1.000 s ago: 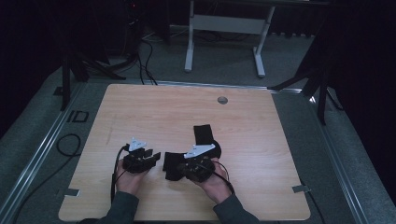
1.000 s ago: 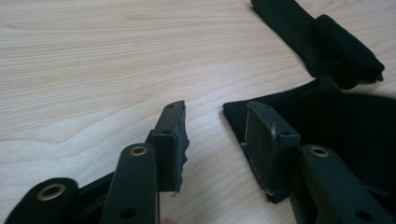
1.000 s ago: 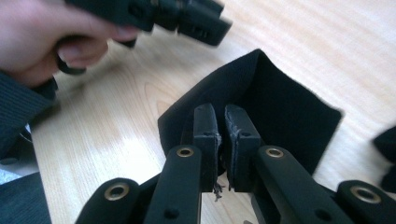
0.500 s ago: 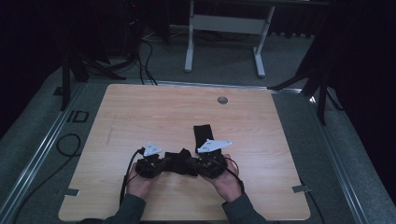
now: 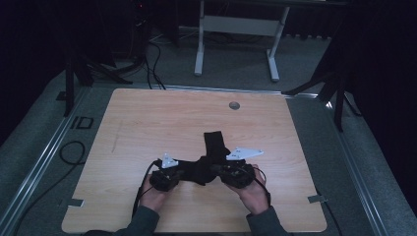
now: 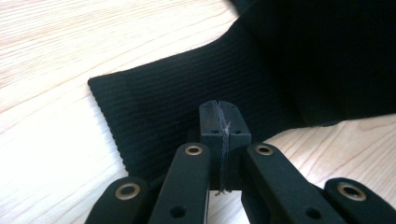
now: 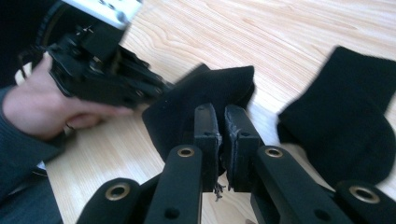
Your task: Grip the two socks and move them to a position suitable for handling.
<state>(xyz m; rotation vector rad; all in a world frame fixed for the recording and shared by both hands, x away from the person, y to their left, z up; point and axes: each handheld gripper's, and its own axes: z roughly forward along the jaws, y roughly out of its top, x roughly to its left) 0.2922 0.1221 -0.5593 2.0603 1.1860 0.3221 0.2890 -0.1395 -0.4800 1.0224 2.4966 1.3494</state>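
A black sock (image 5: 196, 169) hangs stretched between my two grippers near the table's front edge. My left gripper (image 5: 180, 173) is shut on one end, and in its own view the shut tips (image 6: 223, 122) sit on the ribbed cuff (image 6: 159, 107). My right gripper (image 5: 217, 171) is shut on the other end, its tips (image 7: 222, 122) pinching the black fabric (image 7: 205, 91). A second black sock (image 5: 214, 142) lies flat just beyond, also seen as the sock (image 7: 345, 116) in the right gripper view.
The wooden table (image 5: 147, 123) has a small round grommet (image 5: 234, 105) near its far edge. A white desk frame (image 5: 236, 24) stands on the floor behind. Cables (image 5: 74, 152) lie on the floor at the left.
Both grippers have shifted right and drawn apart. The sock that was bunched between them now spans the gap.
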